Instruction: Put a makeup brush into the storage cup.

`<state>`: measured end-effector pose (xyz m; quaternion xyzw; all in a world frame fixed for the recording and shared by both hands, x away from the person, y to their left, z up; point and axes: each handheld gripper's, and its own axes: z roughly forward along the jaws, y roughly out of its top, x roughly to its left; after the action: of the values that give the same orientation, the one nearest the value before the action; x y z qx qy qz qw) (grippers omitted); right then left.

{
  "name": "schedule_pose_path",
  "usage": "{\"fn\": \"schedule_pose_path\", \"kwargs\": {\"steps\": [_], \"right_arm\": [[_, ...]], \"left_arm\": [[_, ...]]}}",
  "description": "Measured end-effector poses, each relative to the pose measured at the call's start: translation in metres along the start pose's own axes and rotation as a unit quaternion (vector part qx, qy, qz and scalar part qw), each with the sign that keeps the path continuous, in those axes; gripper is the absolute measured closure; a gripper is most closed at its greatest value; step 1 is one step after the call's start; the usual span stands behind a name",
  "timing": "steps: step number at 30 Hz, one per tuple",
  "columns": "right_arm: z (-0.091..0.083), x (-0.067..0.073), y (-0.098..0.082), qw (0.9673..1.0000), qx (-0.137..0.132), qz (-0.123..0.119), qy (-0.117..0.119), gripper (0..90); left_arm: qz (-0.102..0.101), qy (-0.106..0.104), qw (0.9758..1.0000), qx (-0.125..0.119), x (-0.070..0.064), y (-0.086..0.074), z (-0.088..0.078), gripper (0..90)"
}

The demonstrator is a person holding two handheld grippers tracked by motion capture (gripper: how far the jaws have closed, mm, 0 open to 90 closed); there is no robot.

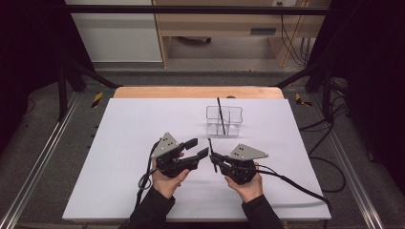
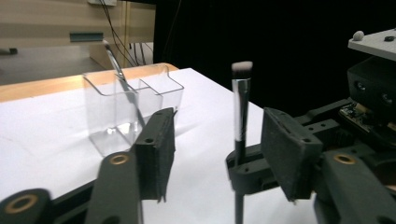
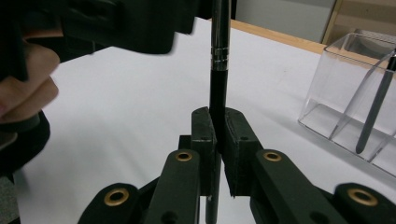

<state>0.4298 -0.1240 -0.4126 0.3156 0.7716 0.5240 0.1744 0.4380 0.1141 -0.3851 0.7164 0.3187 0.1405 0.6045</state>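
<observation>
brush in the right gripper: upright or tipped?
Upright. The makeup brush stands vertical, bristles on top, its black handle clamped between the right gripper's shut jaws; the left gripper is open around it, not touching.

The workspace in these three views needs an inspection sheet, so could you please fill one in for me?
Surface: white sheet on a wooden table, flat.
Job's things: slim black makeup brush with silver ferrule and white tip, upright in the right gripper; clear plastic divided organiser holding a second dark brush that leans.
Clutter: nothing seen.
Grippers: right gripper shut on the brush handle; left gripper open, its jaws on either side of the brush and clear of it.
Cables: a black cable trails from the right gripper; another loops by the left one.
Surroundings: black frame bars, grey floor, wooden furniture beyond.
</observation>
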Motion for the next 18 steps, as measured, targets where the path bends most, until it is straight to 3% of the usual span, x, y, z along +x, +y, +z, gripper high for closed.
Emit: {"fn": "schedule_pose_path", "kwargs": {"steps": [4, 9, 18], "right_arm": [[-0.001, -0.003, 0.001, 1.0000, 0.001, -0.002, -0.008, 84.0], [-0.005, -0.008, 0.007, 0.9998, -0.009, 0.001, -0.016, 84.0], [-0.008, -0.017, 0.014, 0.9995, -0.018, 0.008, -0.026, 84.0]], "left_arm": [[0.016, 0.000, 0.9999, 0.007, 0.009, 0.001, -0.014, 31.5], [0.042, 0.018, 0.9988, 0.019, 0.021, -0.002, -0.034, 23.0], [0.040, 0.046, 0.9966, 0.054, 0.046, -0.016, -0.057, 14.1]]}}
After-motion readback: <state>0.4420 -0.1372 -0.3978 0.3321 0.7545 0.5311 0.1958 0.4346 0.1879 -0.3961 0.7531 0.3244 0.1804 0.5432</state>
